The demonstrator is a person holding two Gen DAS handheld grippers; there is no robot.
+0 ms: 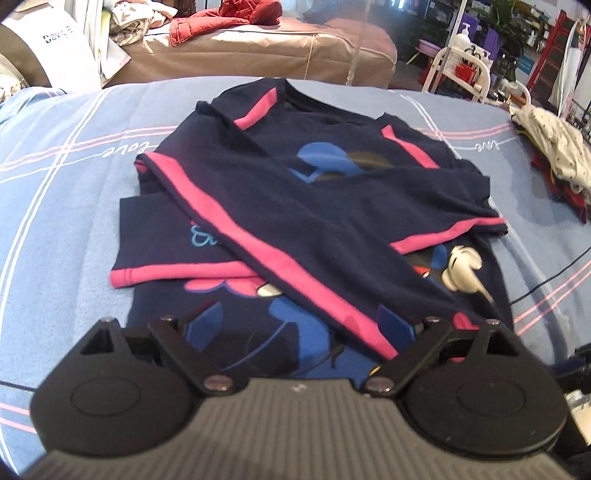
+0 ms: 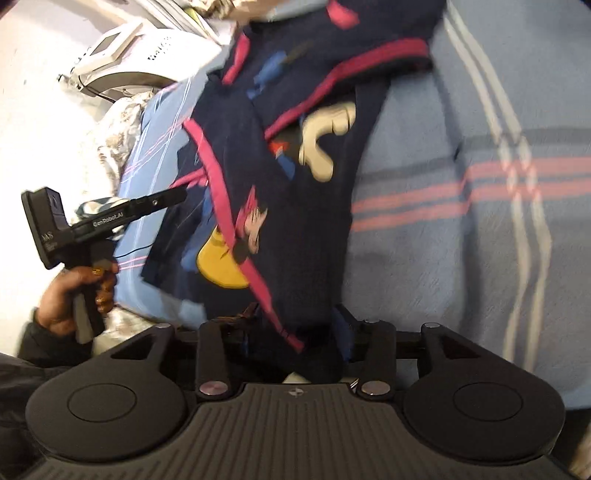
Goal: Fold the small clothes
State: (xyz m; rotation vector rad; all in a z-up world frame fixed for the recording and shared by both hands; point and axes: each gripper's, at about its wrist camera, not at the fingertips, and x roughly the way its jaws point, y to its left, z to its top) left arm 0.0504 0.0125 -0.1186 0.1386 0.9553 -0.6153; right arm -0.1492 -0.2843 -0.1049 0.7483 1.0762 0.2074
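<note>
A small navy shirt [image 1: 306, 192] with pink trim and cartoon prints lies on the blue bedsheet [image 1: 62, 206], both sleeves folded across its front. My left gripper [image 1: 301, 332] is open, its linkage spread wide just over the shirt's near hem, holding nothing. In the right wrist view the same shirt [image 2: 280, 155] runs away from the camera. My right gripper [image 2: 295, 332] is at the shirt's near edge with fabric bunched between its jaws; the fingertips are hidden by cloth. The left gripper [image 2: 173, 197] also shows there, held in a hand at the shirt's left edge.
A pile of other clothes [image 1: 554, 155] lies at the bed's right side. A red garment [image 1: 225, 18] rests on a brown sofa [image 1: 258, 55] behind the bed. A white chair [image 1: 461, 70] stands at the back right. A black cable [image 1: 546, 280] crosses the sheet.
</note>
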